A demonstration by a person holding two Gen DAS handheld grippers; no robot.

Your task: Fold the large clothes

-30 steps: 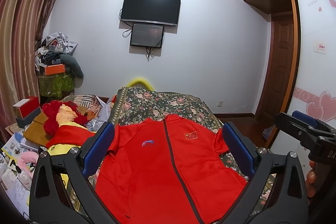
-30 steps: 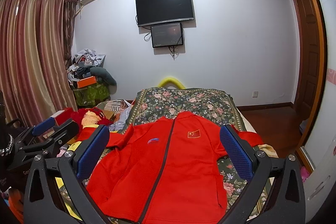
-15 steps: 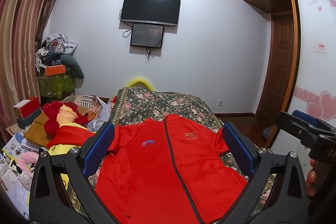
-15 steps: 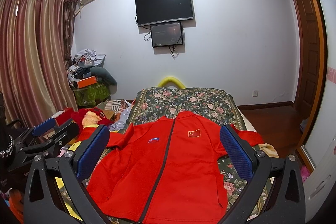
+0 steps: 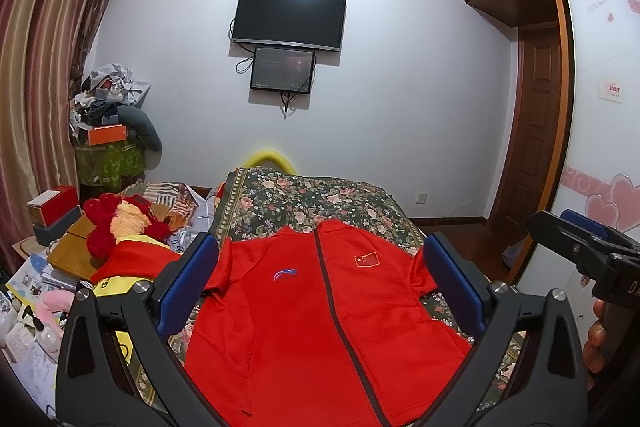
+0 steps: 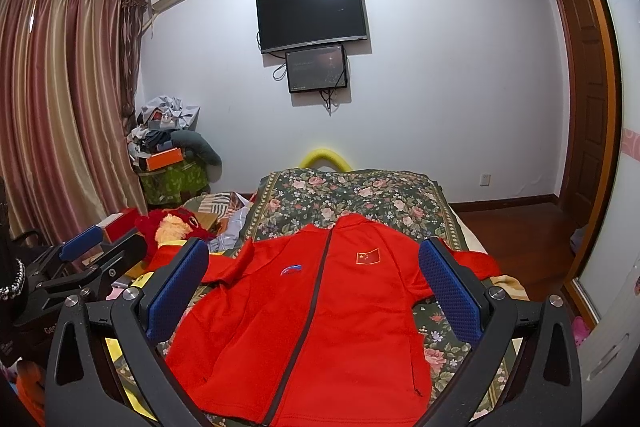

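A red zip-up jacket point(image 5: 320, 315) point(image 6: 312, 323) lies face up and spread flat on a floral bedspread point(image 5: 308, 195) point(image 6: 352, 195), collar toward the far wall, zipper closed, sleeves out to both sides. My left gripper point(image 5: 320, 279) hangs above its chest, open, with nothing between the blue pads. Likewise the right gripper point(image 6: 314, 283) is open and empty above the jacket. Each gripper shows in the other's view: the right gripper point(image 5: 576, 247) at the right edge, the left gripper point(image 6: 92, 259) at the left edge.
Left of the bed sits clutter: a red and yellow plush toy point(image 5: 120, 223), boxes point(image 5: 54, 207), papers, and a heap of clothes on a green bin point(image 5: 110, 131). A TV point(image 5: 290, 17) hangs on the far wall. A door point(image 5: 536, 131) and wardrobe stand on the right.
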